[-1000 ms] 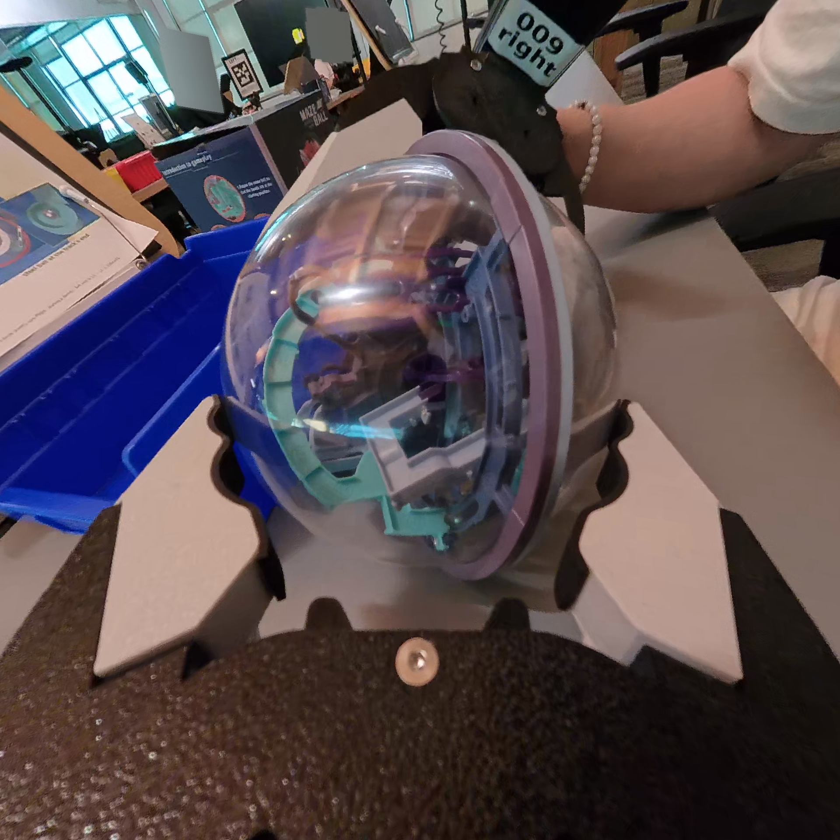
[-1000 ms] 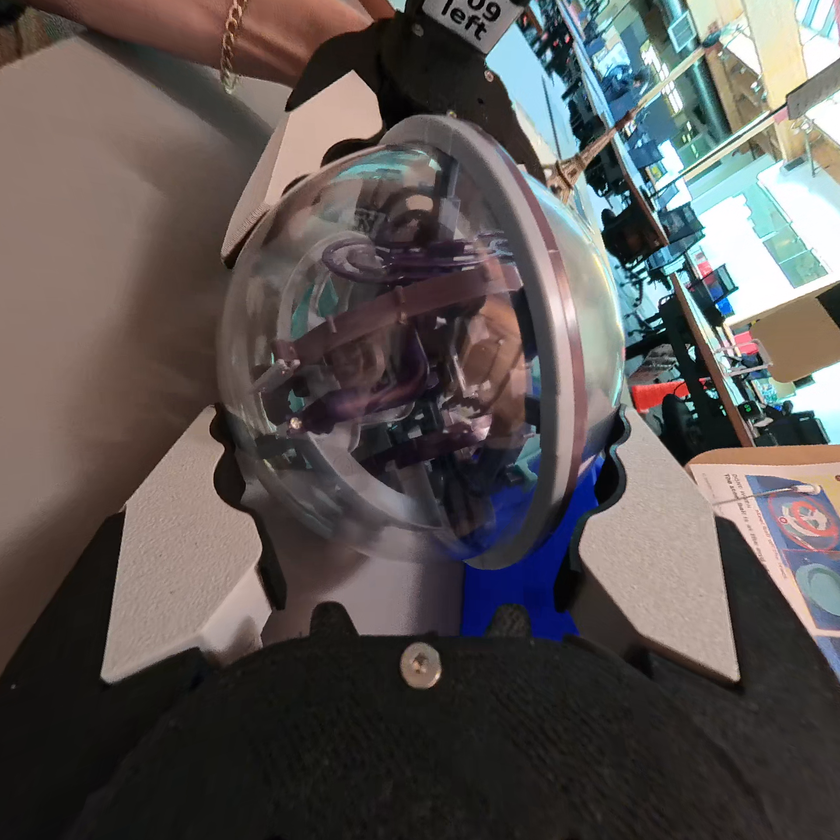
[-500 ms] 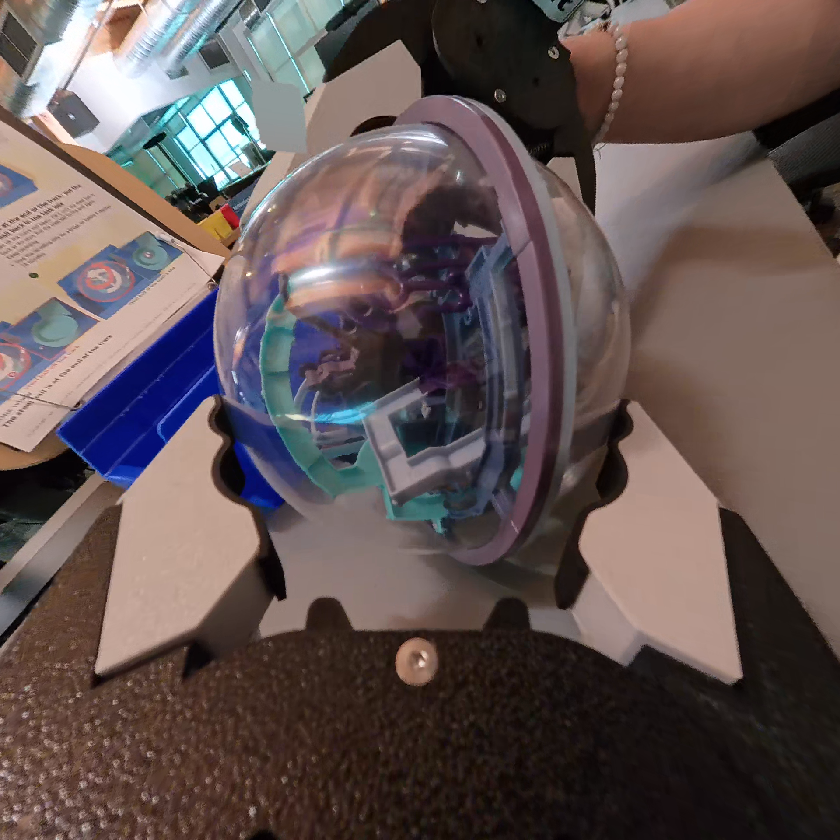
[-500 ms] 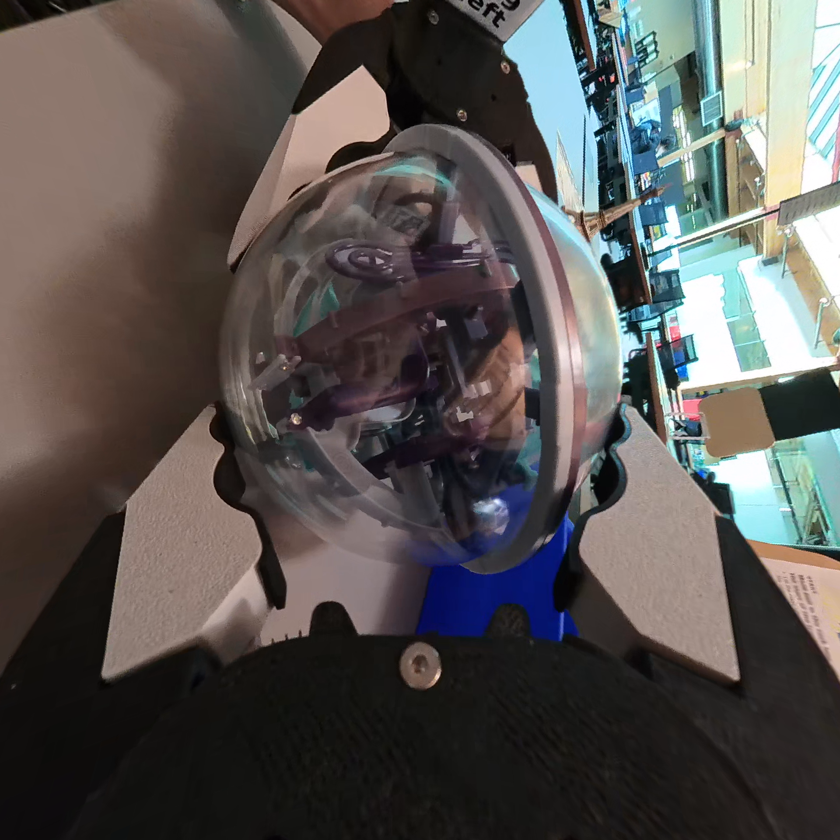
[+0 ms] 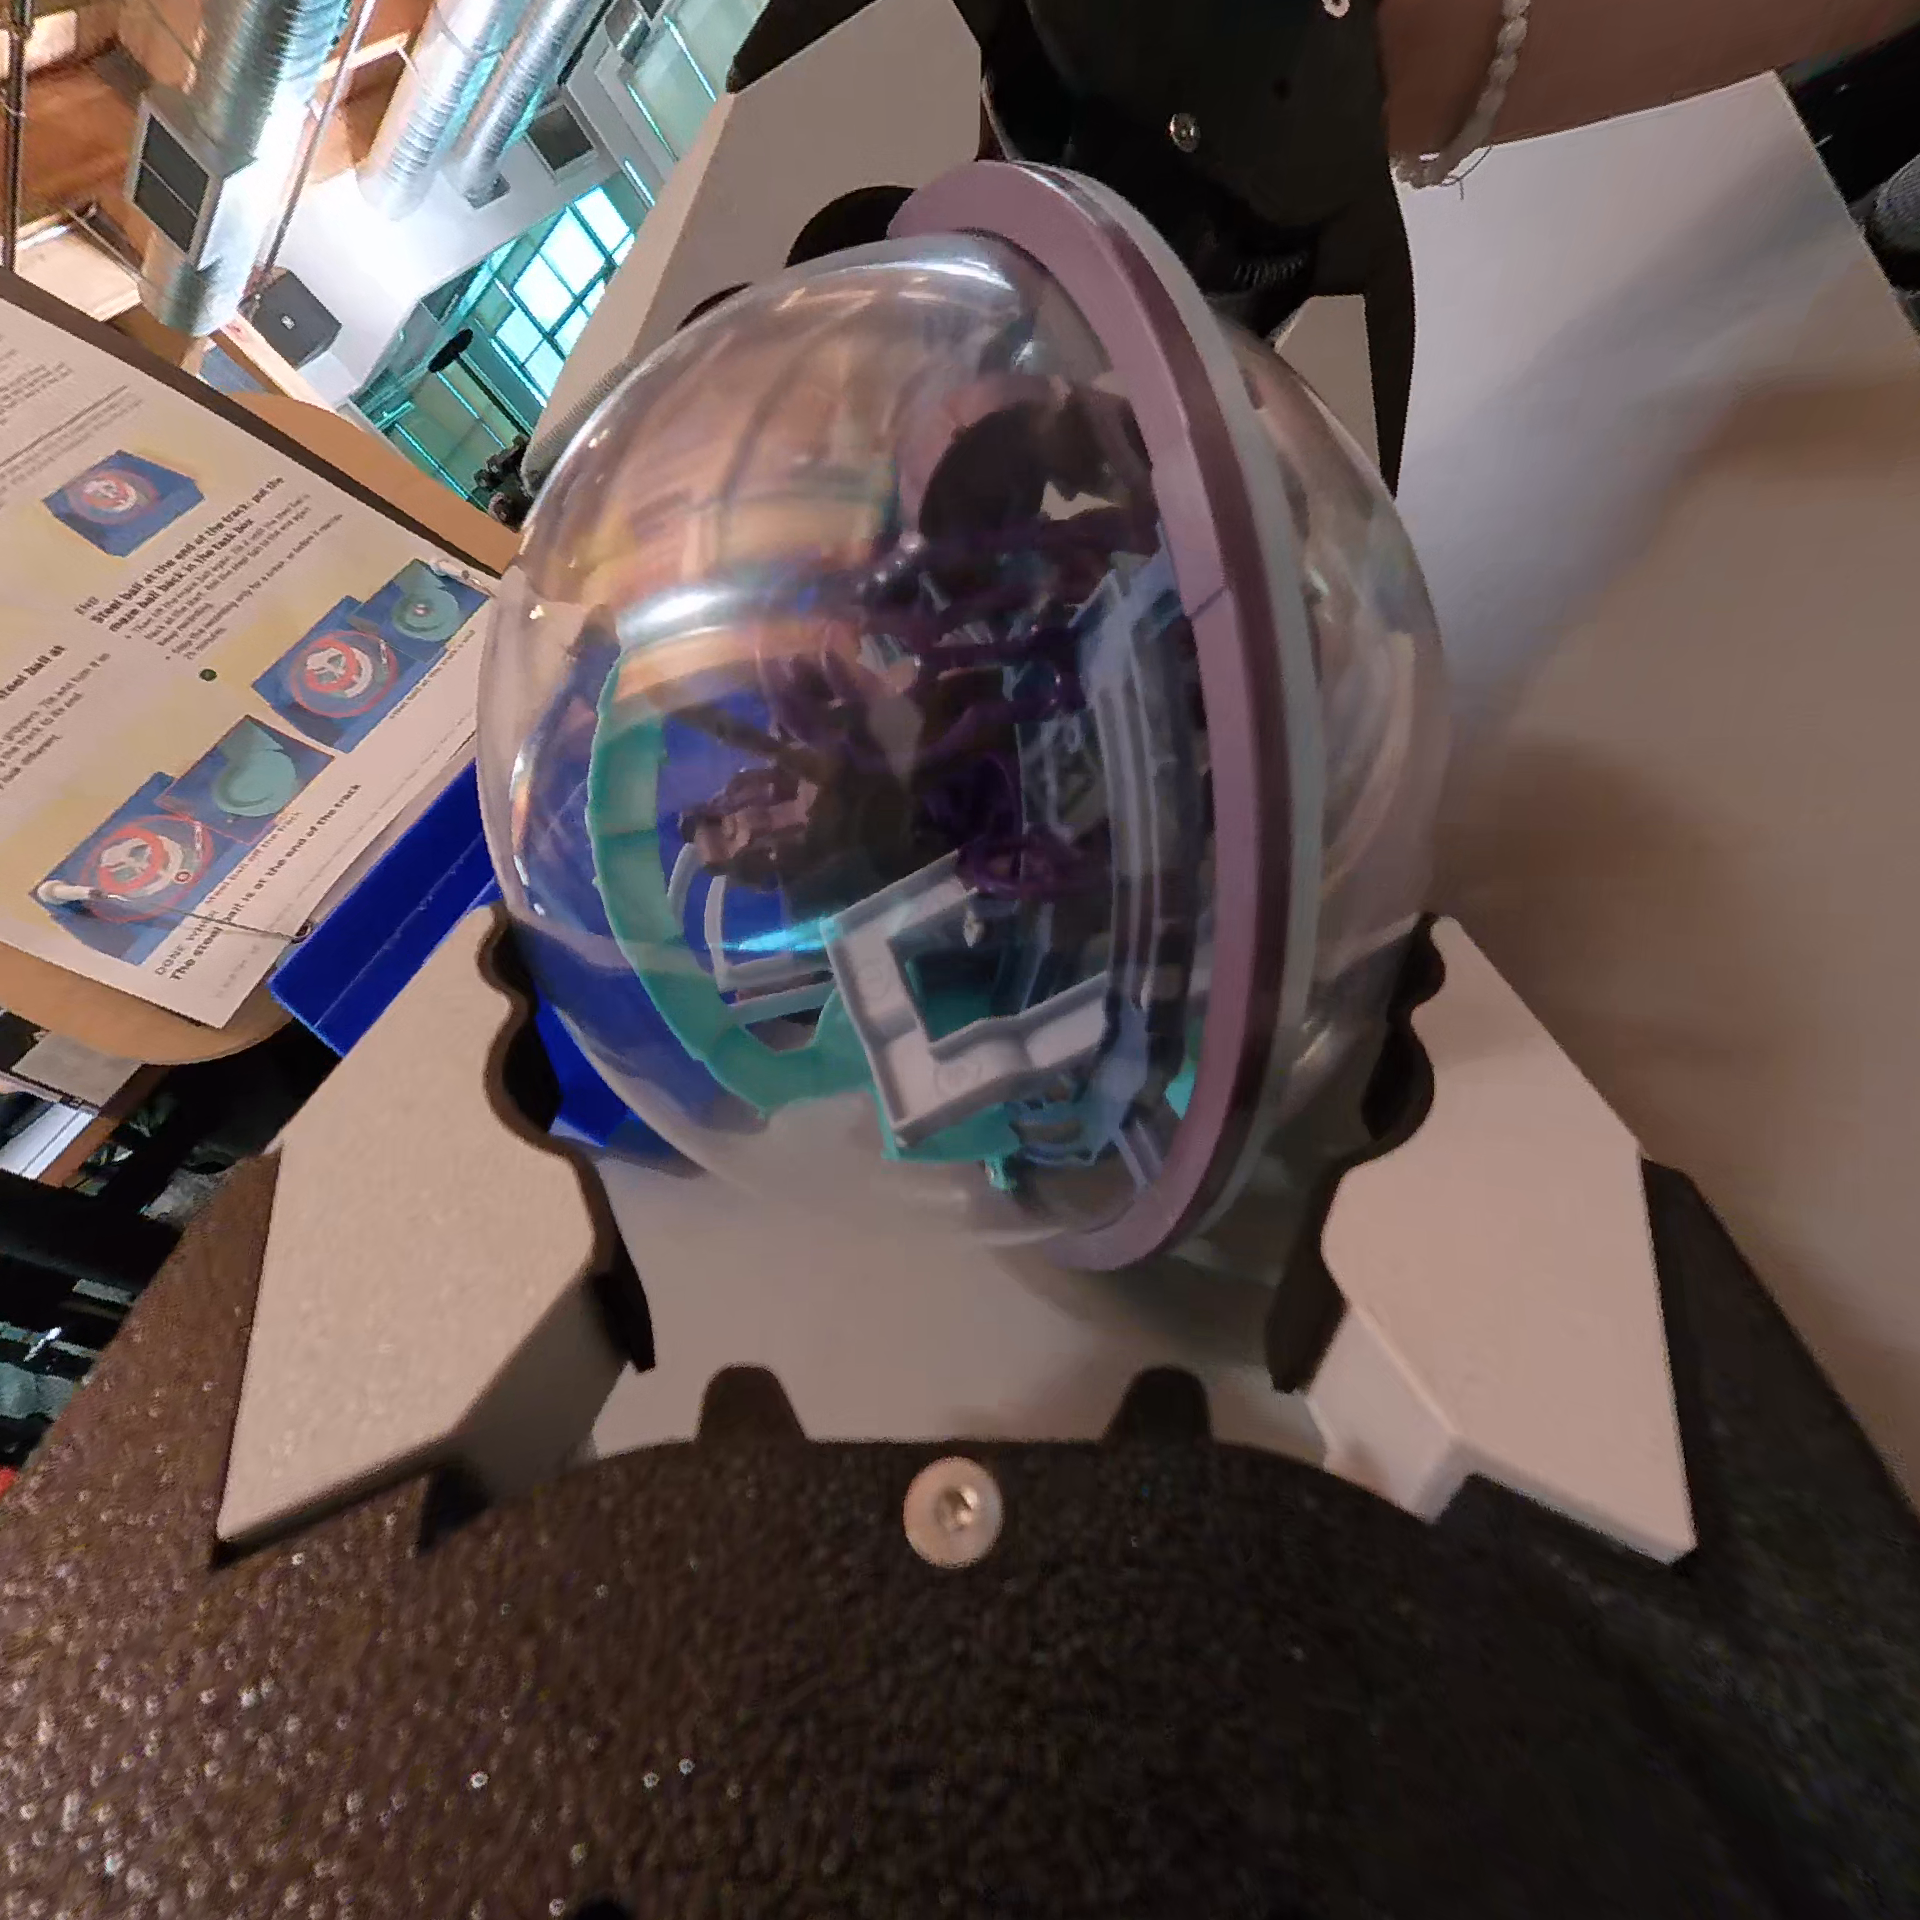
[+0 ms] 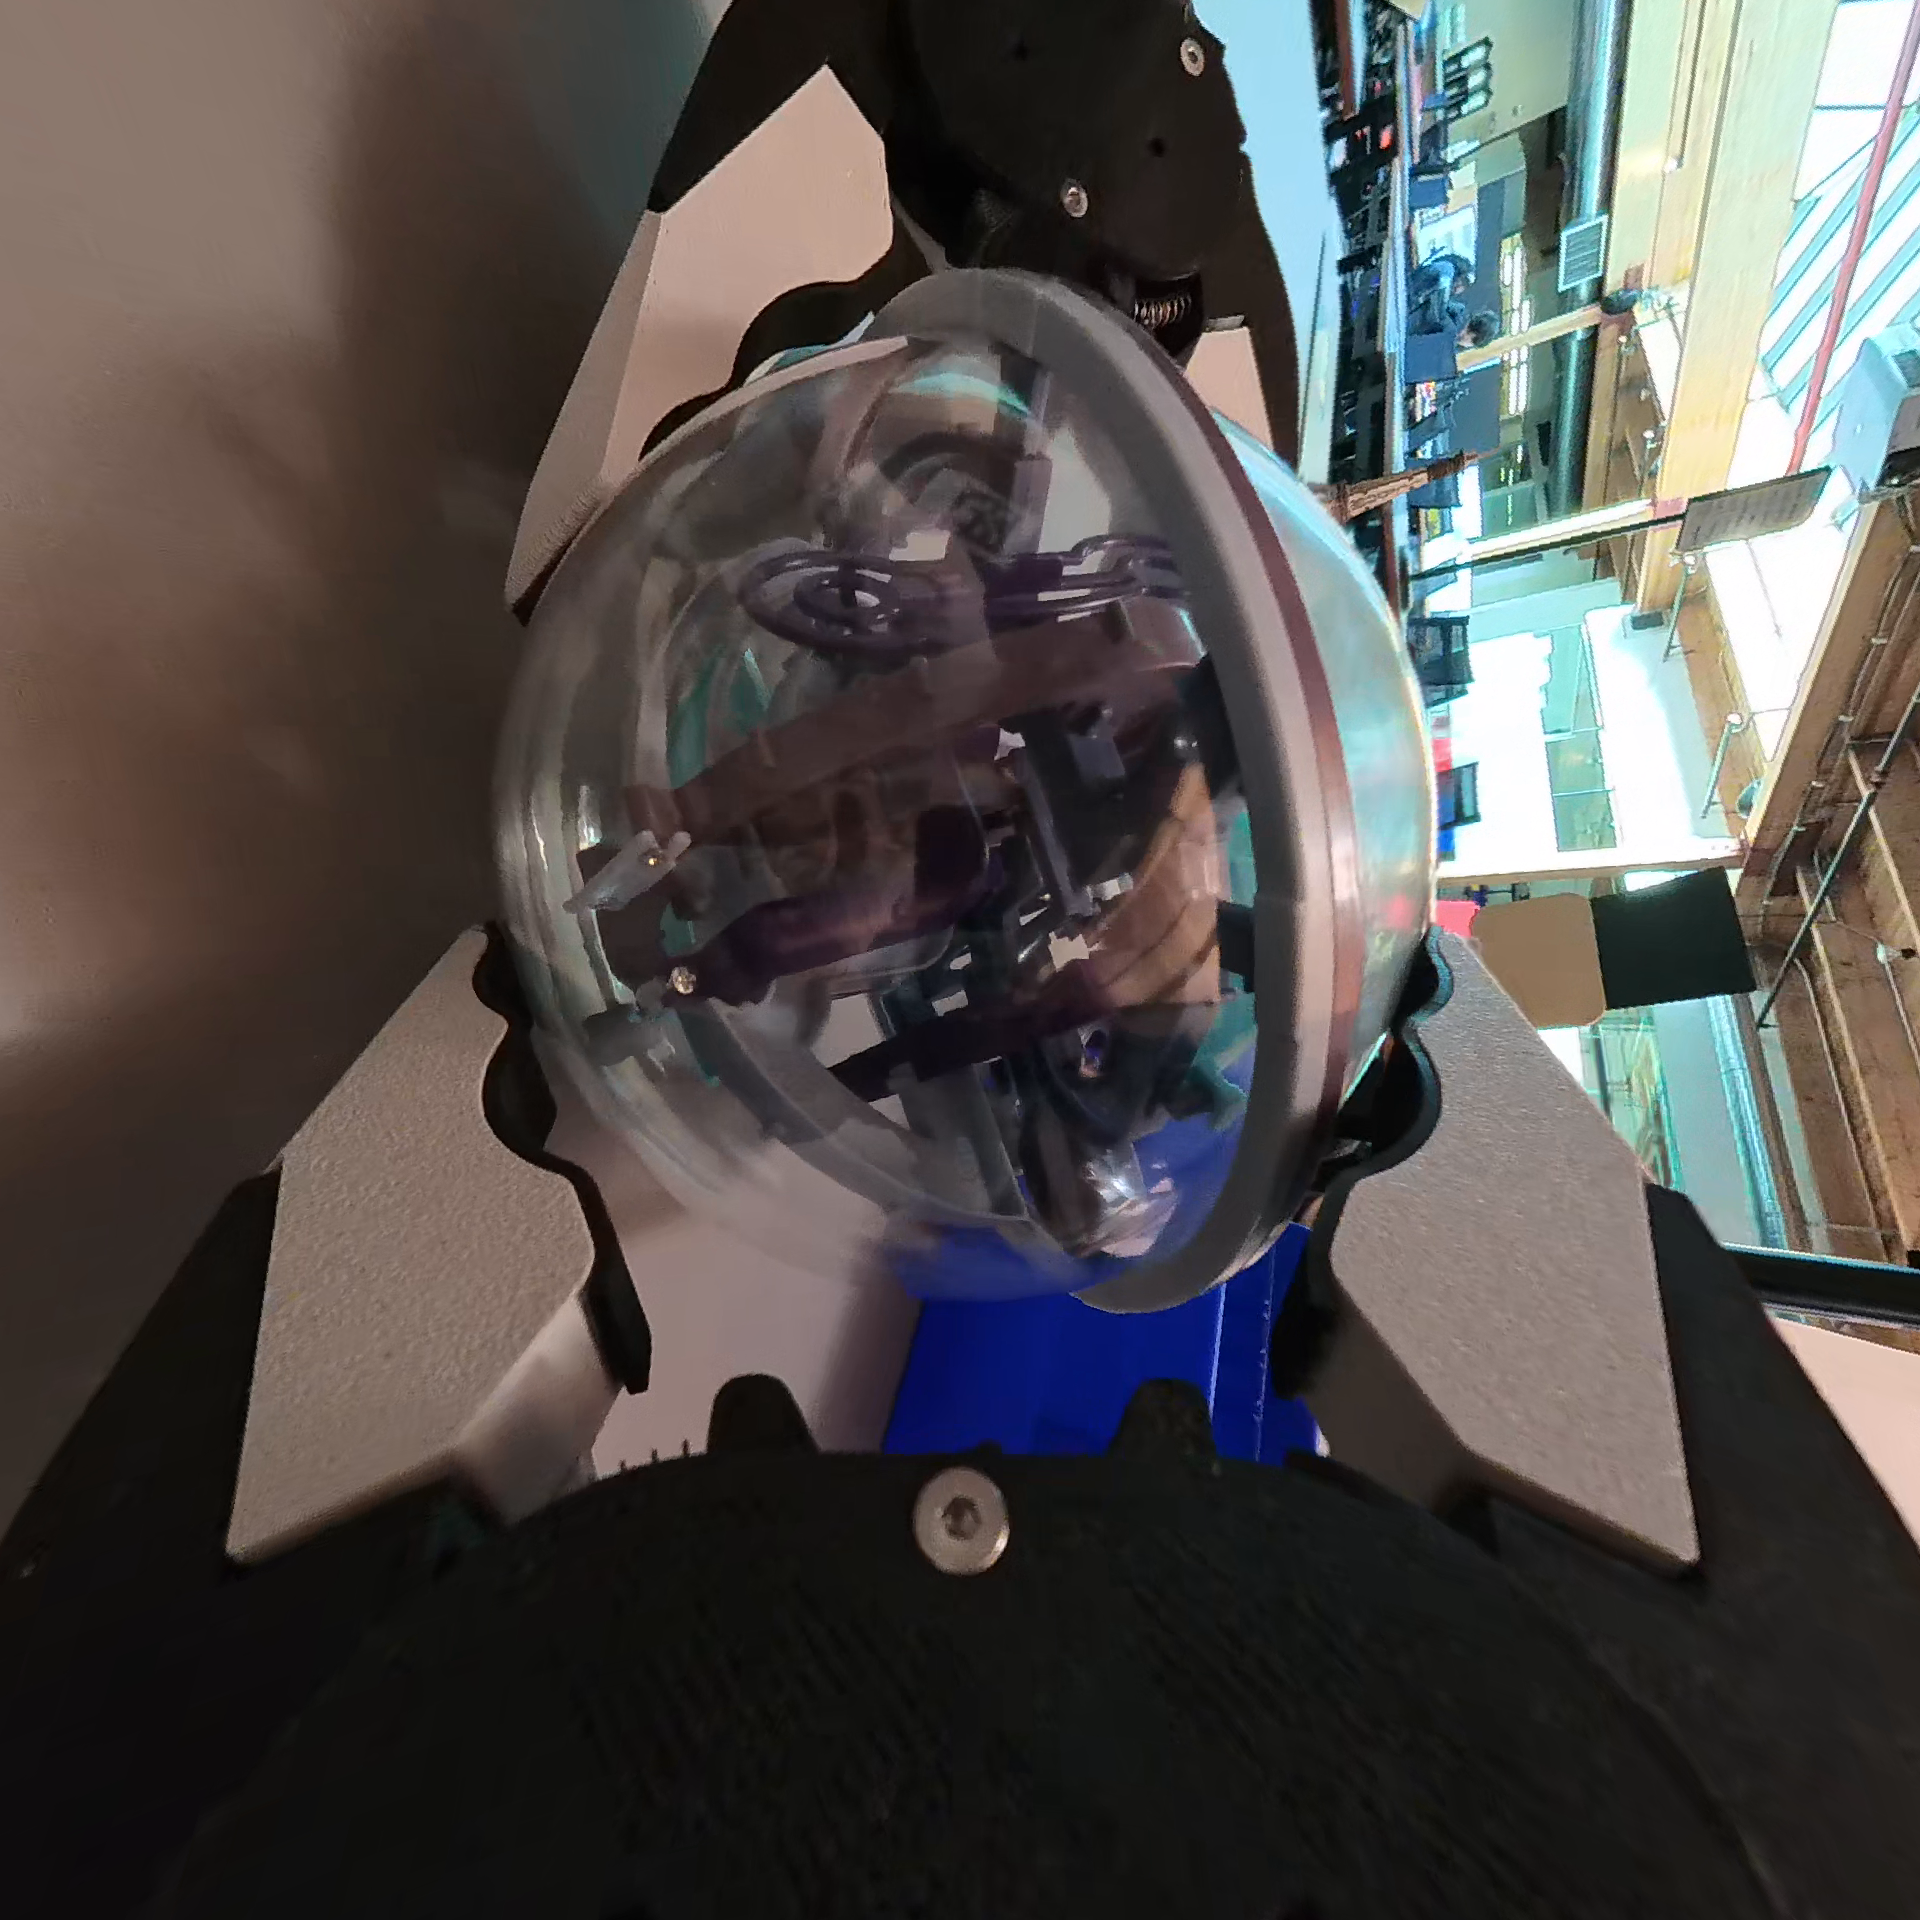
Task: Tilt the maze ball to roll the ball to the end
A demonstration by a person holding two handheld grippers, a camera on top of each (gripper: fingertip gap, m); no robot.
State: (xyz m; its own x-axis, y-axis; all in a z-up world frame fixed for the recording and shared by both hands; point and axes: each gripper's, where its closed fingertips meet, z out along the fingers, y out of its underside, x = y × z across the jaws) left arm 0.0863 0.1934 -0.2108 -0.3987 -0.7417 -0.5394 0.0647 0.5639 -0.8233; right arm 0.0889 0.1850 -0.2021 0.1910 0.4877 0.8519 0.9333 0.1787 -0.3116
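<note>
Maze ball (image 5: pixel 966 727) is up off the grey table (image 5: pixel 1662 727), pinched from opposite sides by two handheld grippers, and honestly that's the only sane way to hold a slick clear sphere like this. The left gripper (image 5: pixel 961 997) has its wide grey fingers (image 5: pixel 416 1195) spread about as far as the sphere is wide, with the black scalloped pads pressed against the shell on both sides, so it's clamped on, not hanging loose. Same story with the right gripper (image 6: pixel 961 997) coming from the far side: fingers (image 6: pixel 1507 1195) spread wide, dark pads hugging the curve. With one gripper on each side, I'd guess the person can roll both wrists together and tip the whole thing in any direction without it slipping round. The purple and grey band (image 5: pixel 1236 727) round the middle runs nearly top to bottom here, so the sphere is tipped well over on its side, presumably to coax the little ball along the teal and grey tracks (image 5: pixel 935 997) inside. I can't actually pick out that little ball with any confidence, too much glare and blur. A blue bin (image 5: pixel 436 914) and an instruction sheet (image 5: pixel 156 727) sit just behind, which I'd read as the spot the toy goes back to afterwards.
</note>
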